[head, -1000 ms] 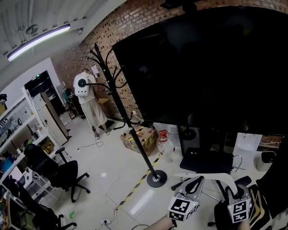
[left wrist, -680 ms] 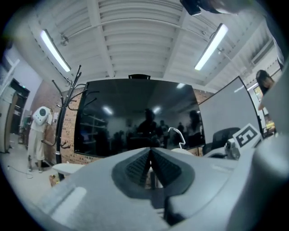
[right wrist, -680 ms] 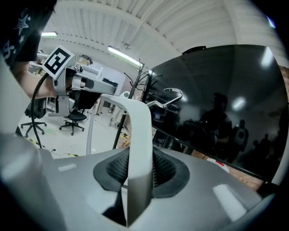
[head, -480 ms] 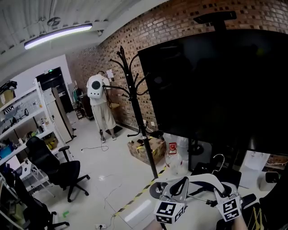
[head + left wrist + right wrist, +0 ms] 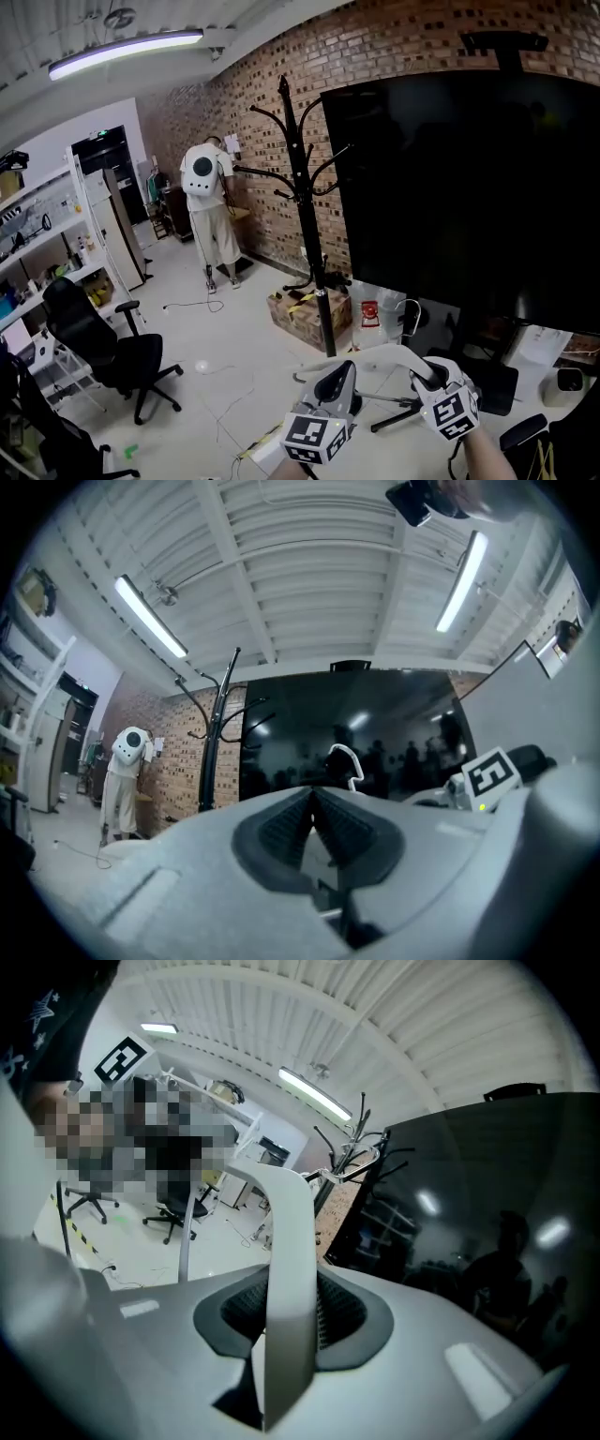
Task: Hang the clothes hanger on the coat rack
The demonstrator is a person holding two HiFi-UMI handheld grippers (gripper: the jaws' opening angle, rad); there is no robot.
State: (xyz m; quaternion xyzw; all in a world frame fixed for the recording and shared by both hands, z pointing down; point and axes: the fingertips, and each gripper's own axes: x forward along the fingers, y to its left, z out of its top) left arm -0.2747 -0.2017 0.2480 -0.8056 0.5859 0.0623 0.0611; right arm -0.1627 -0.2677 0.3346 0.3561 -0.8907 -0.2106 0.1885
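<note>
Plainly light, stiff and smooth, the white plastic hanger (image 5: 375,356) sits in mid-air near the coat rack (image 5: 298,187), one shoulder clamped in the right claw (image 5: 292,1312). The left claw (image 5: 312,803) is pressed together, seemingly empty. Best held by the shoulder, hook (image 5: 410,314) free.

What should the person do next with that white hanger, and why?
Probably raise the hanger, clamped in the right gripper, forward toward the coat rack: the hanger's hook sits well below and apart from the rack's arms.
</note>
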